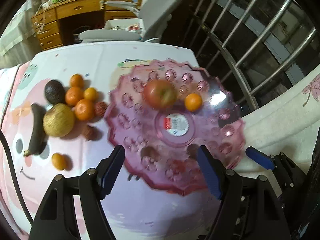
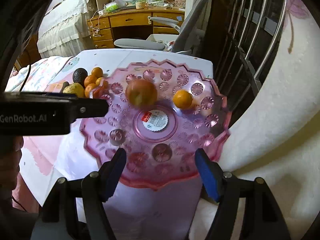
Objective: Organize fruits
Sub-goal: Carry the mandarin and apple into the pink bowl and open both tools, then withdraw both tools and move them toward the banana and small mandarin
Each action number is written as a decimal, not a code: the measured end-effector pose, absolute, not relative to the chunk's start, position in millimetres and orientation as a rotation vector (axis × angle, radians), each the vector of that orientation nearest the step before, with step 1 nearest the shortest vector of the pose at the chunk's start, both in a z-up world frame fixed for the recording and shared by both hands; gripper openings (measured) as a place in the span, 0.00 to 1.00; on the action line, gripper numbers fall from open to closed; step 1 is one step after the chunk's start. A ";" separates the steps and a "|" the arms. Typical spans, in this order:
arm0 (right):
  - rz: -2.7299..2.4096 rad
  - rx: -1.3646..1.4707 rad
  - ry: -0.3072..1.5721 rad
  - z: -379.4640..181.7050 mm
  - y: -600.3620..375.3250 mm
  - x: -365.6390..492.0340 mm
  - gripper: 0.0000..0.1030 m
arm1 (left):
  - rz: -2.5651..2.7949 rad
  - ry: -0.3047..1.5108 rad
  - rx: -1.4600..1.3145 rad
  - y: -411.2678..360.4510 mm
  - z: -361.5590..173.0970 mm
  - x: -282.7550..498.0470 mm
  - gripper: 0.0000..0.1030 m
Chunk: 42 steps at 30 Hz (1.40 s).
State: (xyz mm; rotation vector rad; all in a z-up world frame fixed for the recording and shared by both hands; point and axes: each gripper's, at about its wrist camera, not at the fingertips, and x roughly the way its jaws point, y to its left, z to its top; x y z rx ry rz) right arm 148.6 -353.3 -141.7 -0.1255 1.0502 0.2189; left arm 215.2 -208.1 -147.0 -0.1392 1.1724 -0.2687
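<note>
A translucent pink plate with cut rosettes bears a red apple and orange mandarin.

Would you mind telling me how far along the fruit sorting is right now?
Done: an apple and one orange lie on the pink plate. In hand: nothing; the left gripper and right gripper are both open and empty. Left: the pile beside the plate, with oranges, an avocado, a pear and a dark banana, plus a lone orange.
</note>
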 end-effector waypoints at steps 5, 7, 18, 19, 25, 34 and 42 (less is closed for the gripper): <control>0.208 -0.063 1.070 -138.7 -341.1 144.0 0.69 | -0.240 1.177 -0.144 -175.5 -148.4 195.1 0.71; 0.192 -0.017 1.083 -137.2 -334.3 141.3 0.69 | -0.233 1.188 -0.137 -159.0 -149.4 185.0 0.71; 0.110 0.225 1.110 -133.2 -276.4 116.6 0.69 | -0.215 1.198 -0.054 -57.9 -138.4 145.2 0.76; 0.104 0.240 1.112 -134.5 -269.7 113.7 0.69 | -0.214 1.197 -0.049 -48.9 -138.0 143.6 0.76; 0.069 0.327 1.137 -148.1 -223.5 97.0 0.69 | -0.217 1.213 -0.004 3.0 -141.2 133.1 0.77; 0.035 0.379 1.220 -172.6 -168.3 80.6 0.69 | -0.212 1.304 0.016 64.4 -160.1 130.3 0.82; 0.061 0.302 1.289 -190.8 -138.9 83.7 0.69 | -0.149 1.370 -0.024 90.7 -180.3 152.8 0.86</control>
